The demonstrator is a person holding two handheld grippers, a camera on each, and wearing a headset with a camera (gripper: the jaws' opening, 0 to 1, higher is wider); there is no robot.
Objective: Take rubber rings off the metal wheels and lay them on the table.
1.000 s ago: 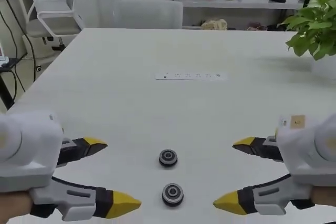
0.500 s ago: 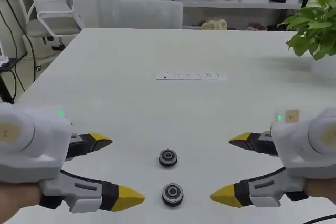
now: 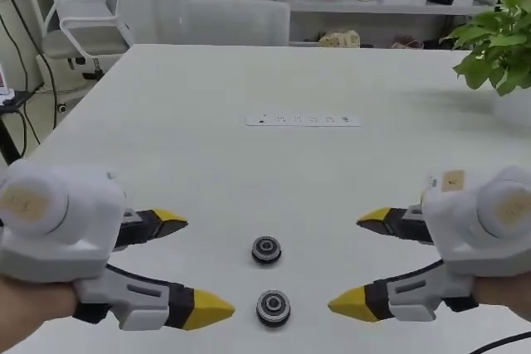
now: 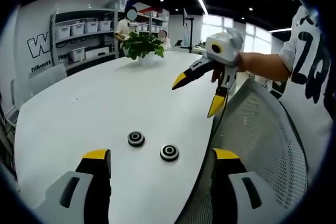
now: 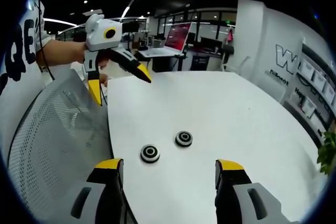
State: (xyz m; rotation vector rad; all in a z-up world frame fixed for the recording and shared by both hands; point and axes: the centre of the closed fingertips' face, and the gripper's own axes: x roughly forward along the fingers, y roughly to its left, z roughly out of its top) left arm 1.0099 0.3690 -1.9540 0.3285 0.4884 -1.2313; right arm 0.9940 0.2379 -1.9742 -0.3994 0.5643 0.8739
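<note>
Two small metal wheels lie flat on the white worktop (image 3: 249, 163), close to the person's edge. The near wheel (image 3: 273, 307) is close to the far wheel (image 3: 265, 249), but they do not touch. Each wheel has a dark ring around its outside and a shiny middle. The rings look like they are on the wheels. No loose ring lies on the worktop.

The left gripper (image 3: 202, 264) is on the left side of the wheels, and its two yellow tips are wide apart. It holds nothing. The right gripper (image 3: 350, 261) is on the right side, and its yellow tips are also wide apart, with nothing between them. The two grippers point at each other, with the wheels between them. Neither gripper touches a wheel.

In the left gripper view both wheels sit just past the yellow tips, and the other gripper hangs in the air above the worktop edge.

Farther back, a long flat socket strip (image 3: 303, 120) is set in the worktop. A green plant (image 3: 498, 39) is at the far right.
</note>
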